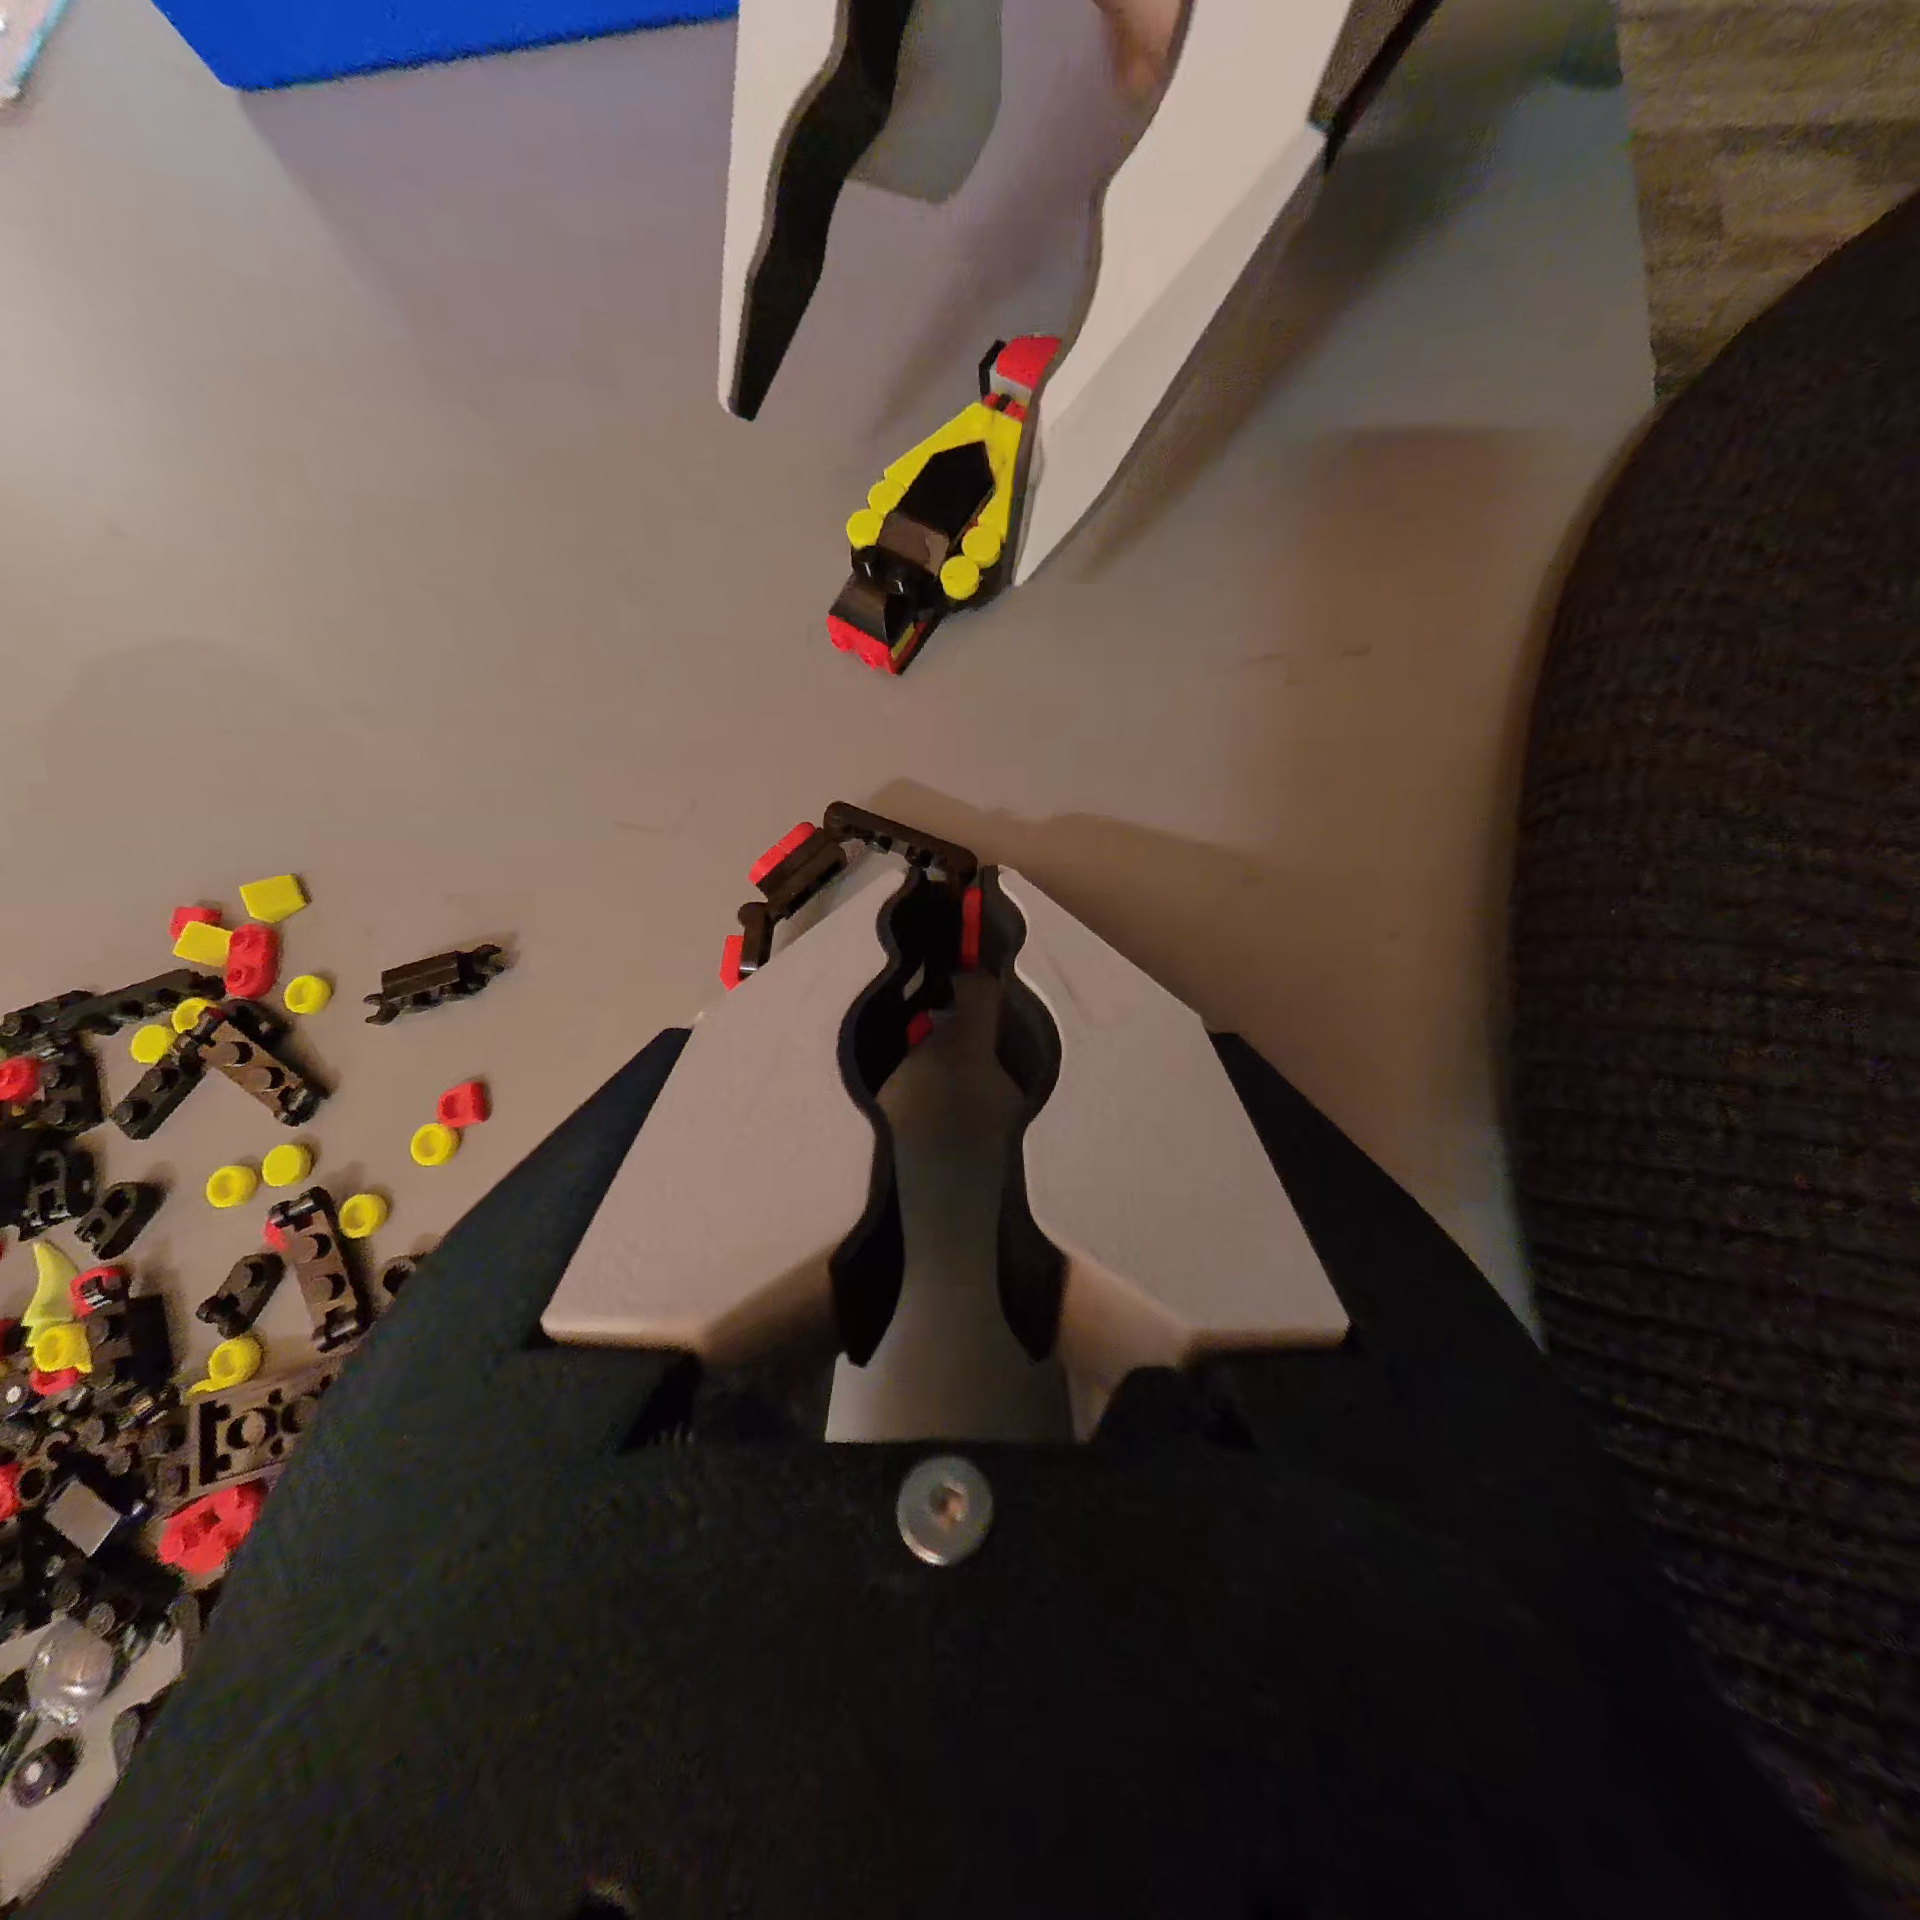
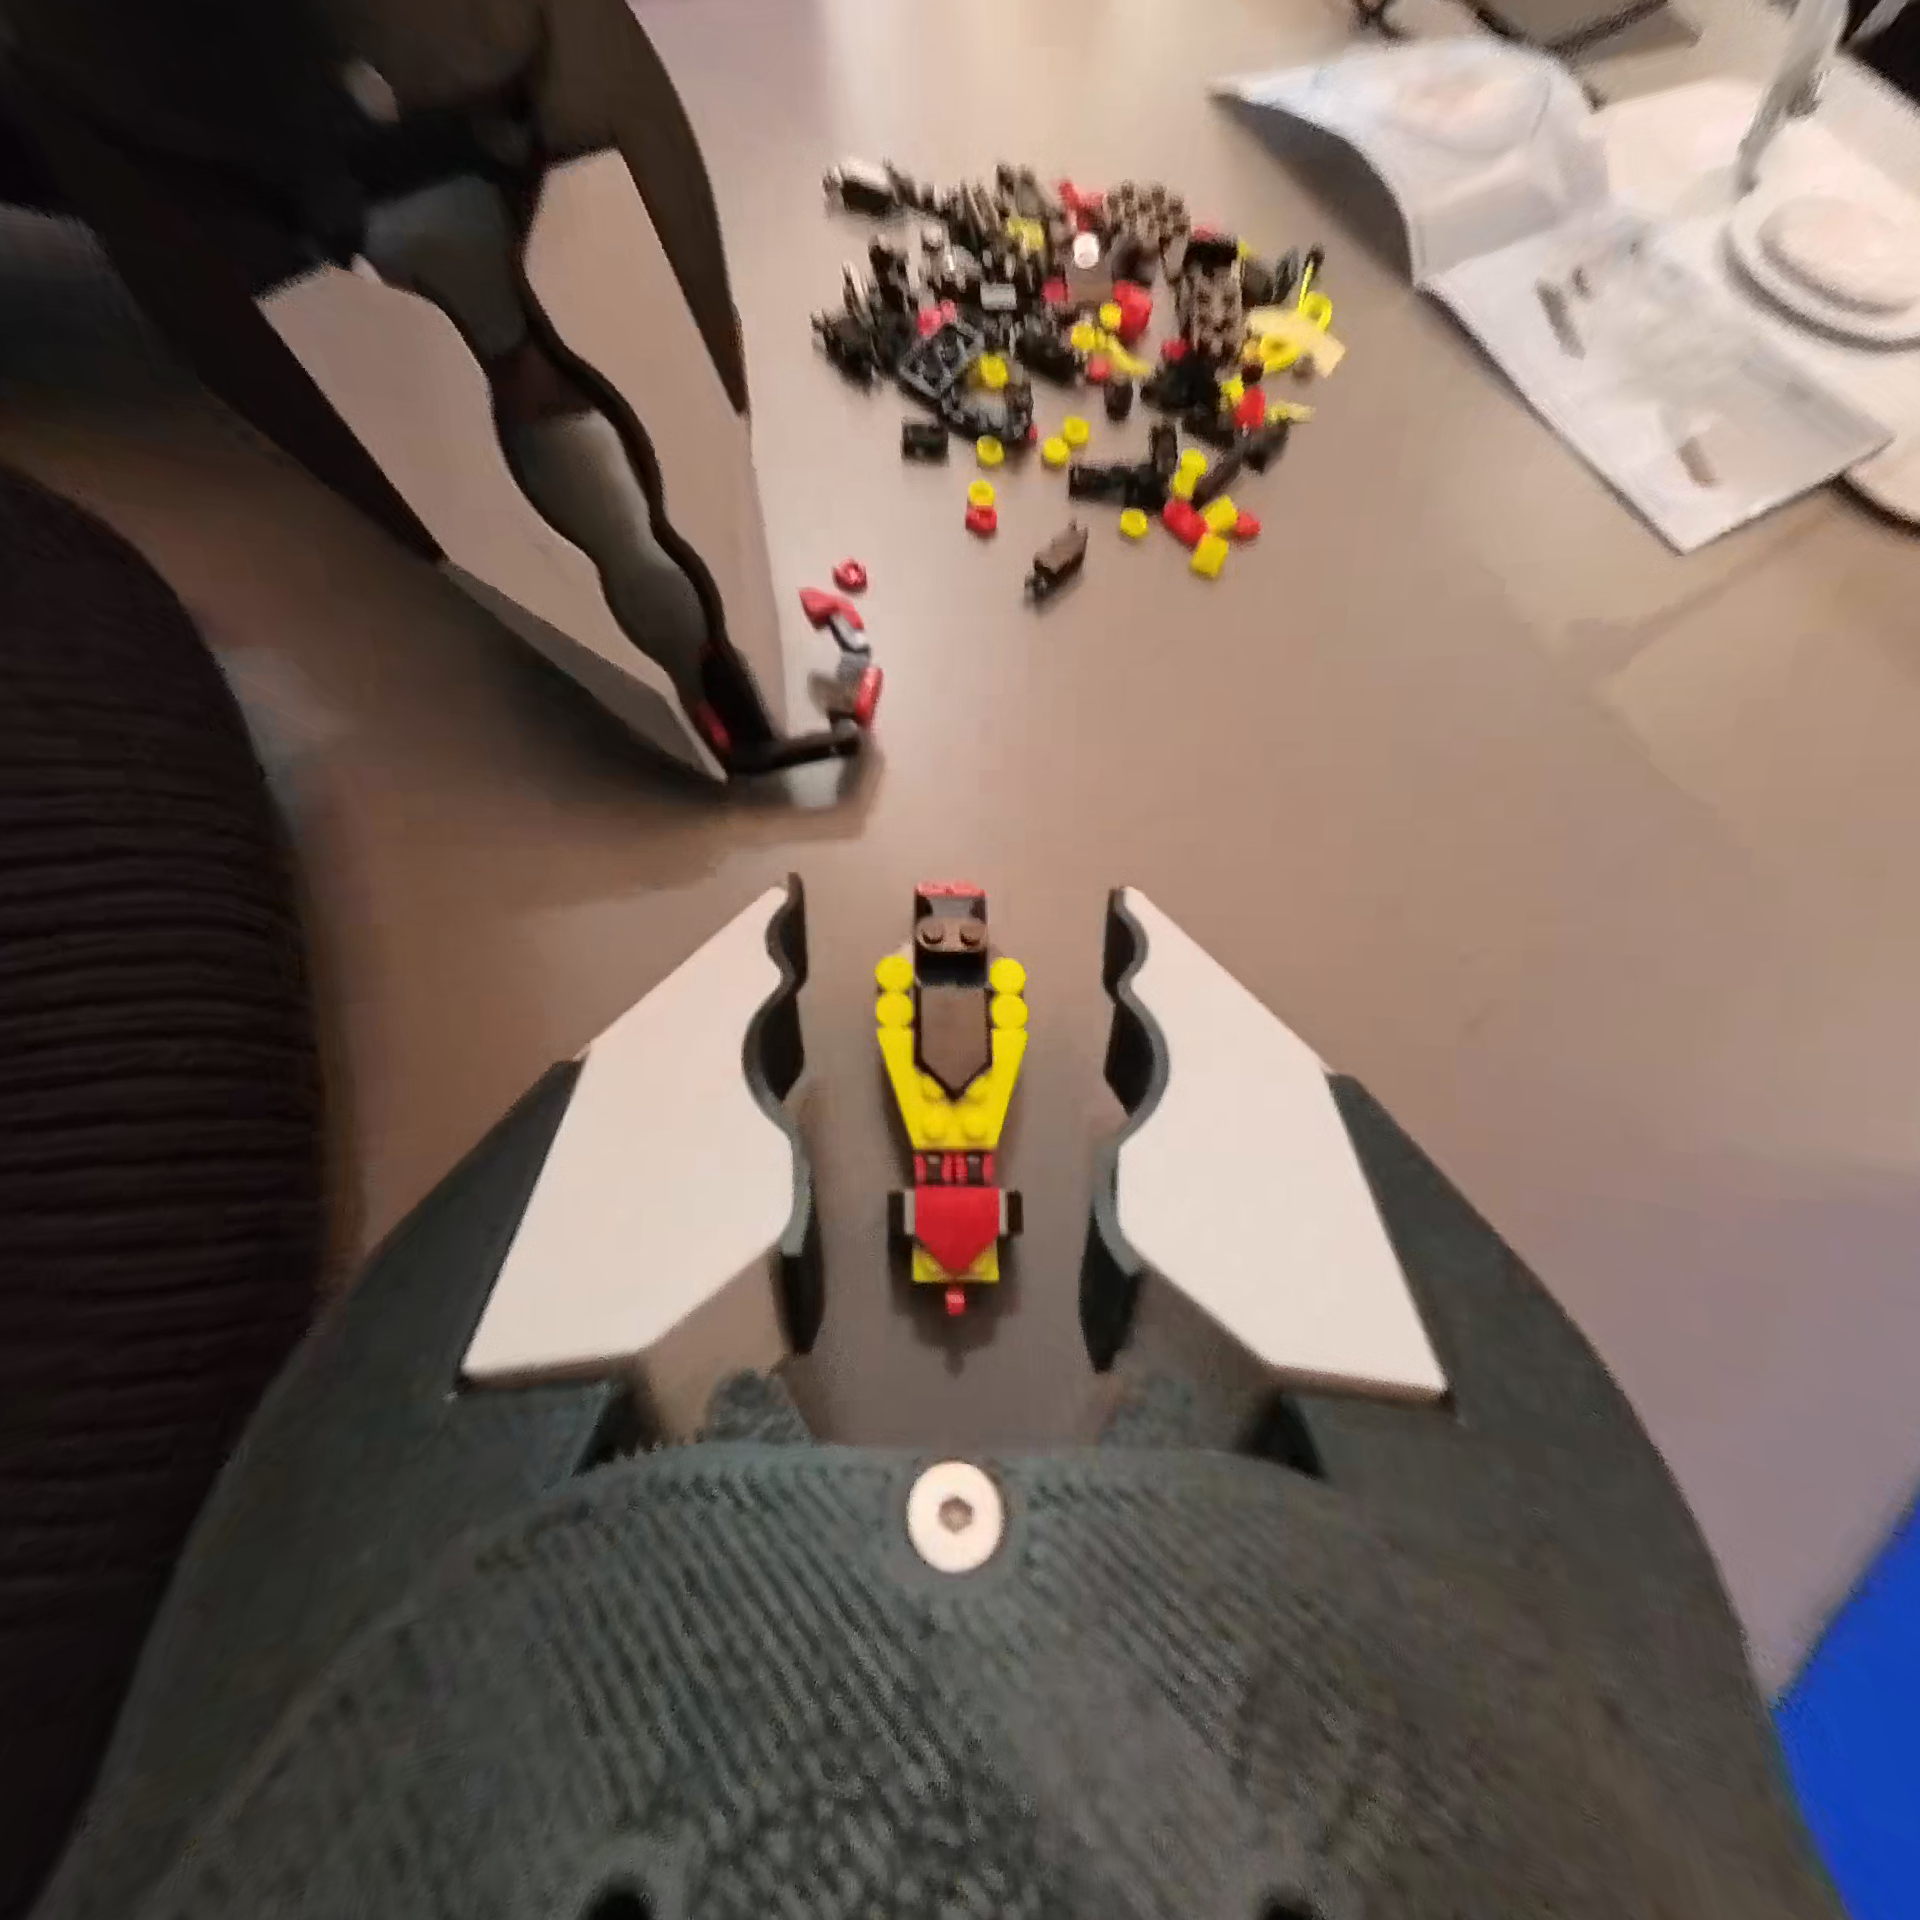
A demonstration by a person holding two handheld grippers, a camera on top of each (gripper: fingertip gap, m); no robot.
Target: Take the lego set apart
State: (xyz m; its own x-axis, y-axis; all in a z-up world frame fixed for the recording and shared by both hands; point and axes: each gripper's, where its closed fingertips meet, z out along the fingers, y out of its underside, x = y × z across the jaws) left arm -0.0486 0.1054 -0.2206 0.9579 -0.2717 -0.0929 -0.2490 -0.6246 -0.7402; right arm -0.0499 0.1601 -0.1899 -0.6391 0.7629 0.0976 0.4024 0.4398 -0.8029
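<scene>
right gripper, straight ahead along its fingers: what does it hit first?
The yellow, black and red lego model. It already lies on the table between the open fingers of the right gripper. Beyond it, probably the left gripper and its black-and-red piece; depth unclear.

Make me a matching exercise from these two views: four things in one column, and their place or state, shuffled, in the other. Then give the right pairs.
Things
1. left tongs
2. right tongs
3. yellow and black model
4. loose brick pile

Place or state
A. lying on the table between two open fingers
B. scattered on the table beside the paper booklet
C. shut on a black and red jointed piece
D. open, fingers either side of a model, not touching it

Pairs: 1-C, 2-D, 3-A, 4-B
</scene>
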